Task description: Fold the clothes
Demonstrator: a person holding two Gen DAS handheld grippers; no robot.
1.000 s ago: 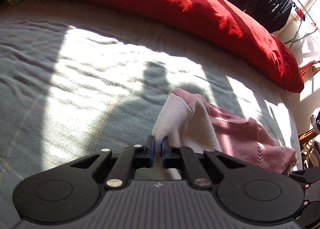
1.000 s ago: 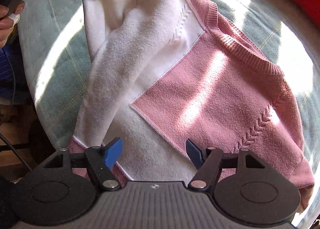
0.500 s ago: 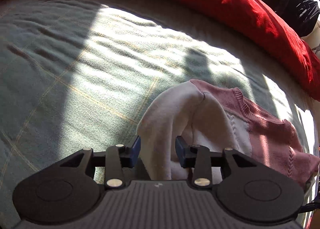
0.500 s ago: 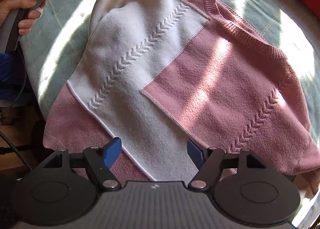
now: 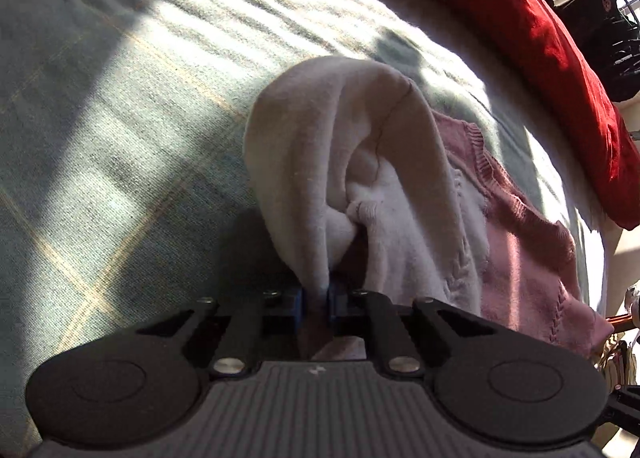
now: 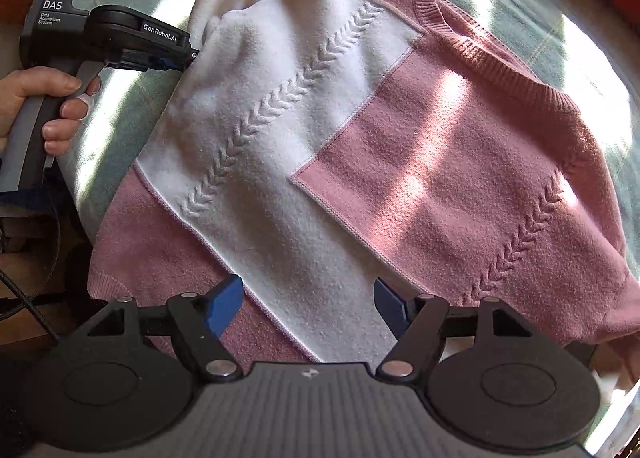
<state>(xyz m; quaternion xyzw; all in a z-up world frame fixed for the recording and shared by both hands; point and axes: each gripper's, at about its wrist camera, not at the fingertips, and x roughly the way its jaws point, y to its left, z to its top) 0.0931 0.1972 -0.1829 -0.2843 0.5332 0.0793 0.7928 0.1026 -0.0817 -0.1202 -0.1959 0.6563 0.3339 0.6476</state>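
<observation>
A pink and white knit sweater (image 6: 440, 177) lies spread on the bed, front up. Its white sleeve (image 5: 340, 145) is bunched into a raised fold at the left shoulder. My left gripper (image 5: 316, 304) has its jaws closing, and the blue pads pinch an edge of that white fold. From the right wrist view the left gripper (image 6: 192, 55) reaches in from the left, held by a person's hand (image 6: 36, 97). My right gripper (image 6: 308, 306) hovers open above the sweater's lower hem, and its blue pads (image 6: 224, 306) touch nothing.
A grey-green checked blanket (image 5: 120, 117) covers the bed. A red duvet (image 5: 540, 37) lies along the far side, with dark clothes on a rack (image 5: 600, 17) behind it. The bed's edge and a black cable (image 6: 24, 298) are at the left.
The left gripper opened and let the sleeve go, sank lower, then shut again on the white fold. The sweater's left side settled flatter on the bed. The right gripper stayed where it was.
</observation>
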